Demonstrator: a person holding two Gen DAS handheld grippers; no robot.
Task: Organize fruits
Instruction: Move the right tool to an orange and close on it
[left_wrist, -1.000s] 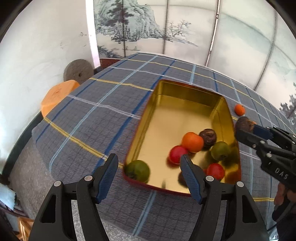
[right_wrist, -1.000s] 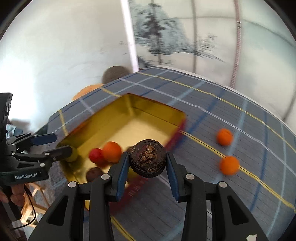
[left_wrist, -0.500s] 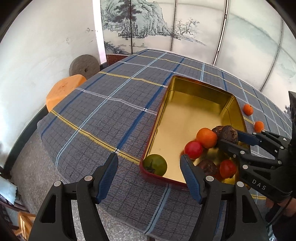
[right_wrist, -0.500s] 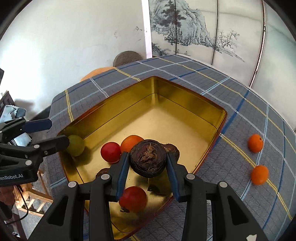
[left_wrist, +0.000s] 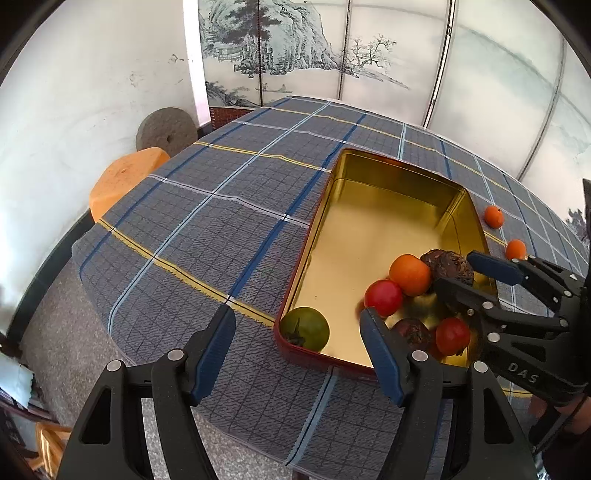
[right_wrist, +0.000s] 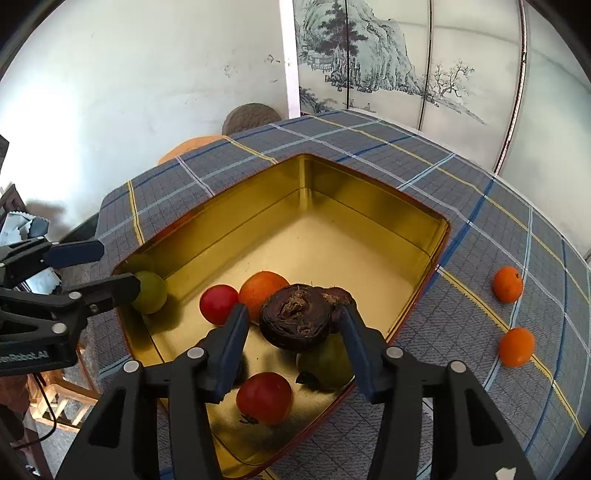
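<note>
A gold tin (right_wrist: 369, 192) on the plaid cloth holds several fruits: a red one (right_wrist: 218, 304), an orange (right_wrist: 264, 290), another red one (right_wrist: 264, 397) and a green one (right_wrist: 325, 363). My right gripper (right_wrist: 293, 317) hovers over the tin's near end, its jaws opening. A dark brown wrinkled fruit (right_wrist: 295, 319) sits between them with gaps to both pads, on top of the green one. My left gripper (left_wrist: 297, 325) stands open over the tin's near-left corner, above a green fruit (left_wrist: 306, 326), gripping nothing. In the left wrist view the right gripper (left_wrist: 460, 273) flanks the brown fruit (left_wrist: 448, 266).
Two small oranges (right_wrist: 508, 284) (right_wrist: 516, 347) lie on the cloth right of the tin. An orange stool (left_wrist: 123, 181) and a round grey stone (left_wrist: 166, 127) stand beyond the table's left edge. A painted folding screen (left_wrist: 332, 55) closes the back.
The right gripper carried the brown fruit from outside the tin to over its near end, then its jaws spread away from the fruit. The left gripper stays open in place.
</note>
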